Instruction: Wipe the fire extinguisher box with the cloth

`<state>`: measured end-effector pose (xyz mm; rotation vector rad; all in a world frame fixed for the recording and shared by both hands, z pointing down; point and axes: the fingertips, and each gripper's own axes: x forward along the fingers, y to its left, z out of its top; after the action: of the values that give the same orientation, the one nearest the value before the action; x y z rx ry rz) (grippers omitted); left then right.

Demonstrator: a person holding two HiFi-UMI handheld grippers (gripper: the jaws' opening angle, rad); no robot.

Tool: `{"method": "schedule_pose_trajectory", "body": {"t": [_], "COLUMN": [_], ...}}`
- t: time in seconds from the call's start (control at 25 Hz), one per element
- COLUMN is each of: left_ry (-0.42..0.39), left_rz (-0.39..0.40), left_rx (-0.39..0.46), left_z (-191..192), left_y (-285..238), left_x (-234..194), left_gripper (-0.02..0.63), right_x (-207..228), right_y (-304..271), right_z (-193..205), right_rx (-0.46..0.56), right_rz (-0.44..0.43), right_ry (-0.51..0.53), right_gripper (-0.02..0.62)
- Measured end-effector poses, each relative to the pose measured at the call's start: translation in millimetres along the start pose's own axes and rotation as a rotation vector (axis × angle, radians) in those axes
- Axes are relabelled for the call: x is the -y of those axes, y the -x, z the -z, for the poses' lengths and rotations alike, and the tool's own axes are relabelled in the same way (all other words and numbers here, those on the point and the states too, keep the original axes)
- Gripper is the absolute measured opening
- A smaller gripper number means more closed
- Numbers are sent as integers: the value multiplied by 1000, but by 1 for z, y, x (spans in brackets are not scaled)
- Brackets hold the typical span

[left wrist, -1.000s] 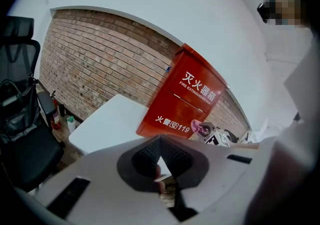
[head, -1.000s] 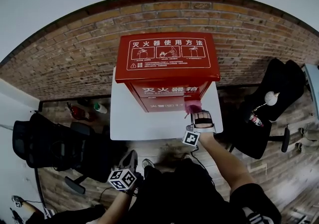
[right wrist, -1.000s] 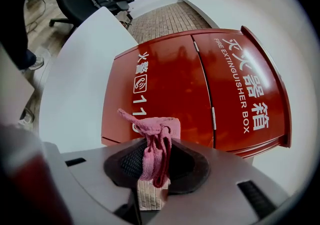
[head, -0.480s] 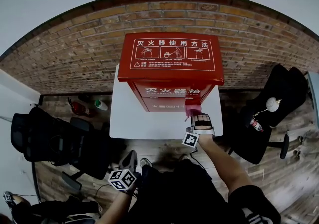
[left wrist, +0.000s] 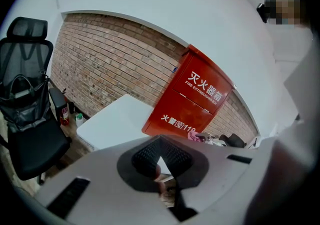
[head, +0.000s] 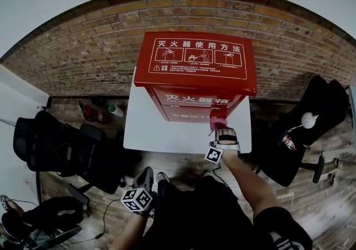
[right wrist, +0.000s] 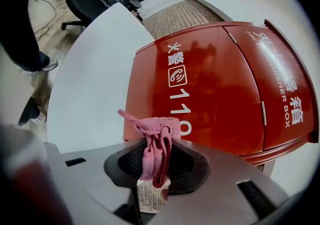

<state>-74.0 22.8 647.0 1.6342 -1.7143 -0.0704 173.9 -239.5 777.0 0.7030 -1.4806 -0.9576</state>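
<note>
The red fire extinguisher box [head: 194, 76] stands on a white table [head: 150, 129] against a brick wall. My right gripper [head: 221, 130] is shut on a pink cloth [head: 217, 124], which presses against the lower right of the box front. In the right gripper view the cloth [right wrist: 155, 141] hangs bunched between the jaws of that gripper [right wrist: 155, 164], just before the box [right wrist: 220, 84] by the printed "110". My left gripper [head: 146, 178] hangs low off the table's near edge. In its own view the left gripper [left wrist: 159, 161] is shut and holds nothing, far from the box [left wrist: 195, 104].
Black office chairs stand at the left [head: 61, 151] and the right [head: 311, 115] of the table. A small red extinguisher [head: 89, 113] and a bottle [head: 115, 110] sit on the floor by the brick wall [head: 83, 54]. A person's legs [right wrist: 20, 34] show beside the table.
The right gripper with the cloth has slid a little down the lower right of the box front. The head view has shifted slightly. The left gripper has stayed put.
</note>
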Motion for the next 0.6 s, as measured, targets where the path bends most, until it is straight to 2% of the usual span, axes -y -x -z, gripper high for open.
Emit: {"method": "schedule_pose_trajectory", "body": {"t": [0.4,0.6], "left_ry": [18,25], "left_rz": [-47,-70], "left_rx": [-2,1], "left_z": [15,20], "left_y": [9,14], "left_x": [-4,-5], "left_gripper": [18,18], "right_x": [-23,-43], "right_y": [-12,-23], "right_z": [-1,0], "right_rx": [19,22], "right_rz": [-51,-113], "right_ry": [-10,-5], "right_gripper": [104,104]}}
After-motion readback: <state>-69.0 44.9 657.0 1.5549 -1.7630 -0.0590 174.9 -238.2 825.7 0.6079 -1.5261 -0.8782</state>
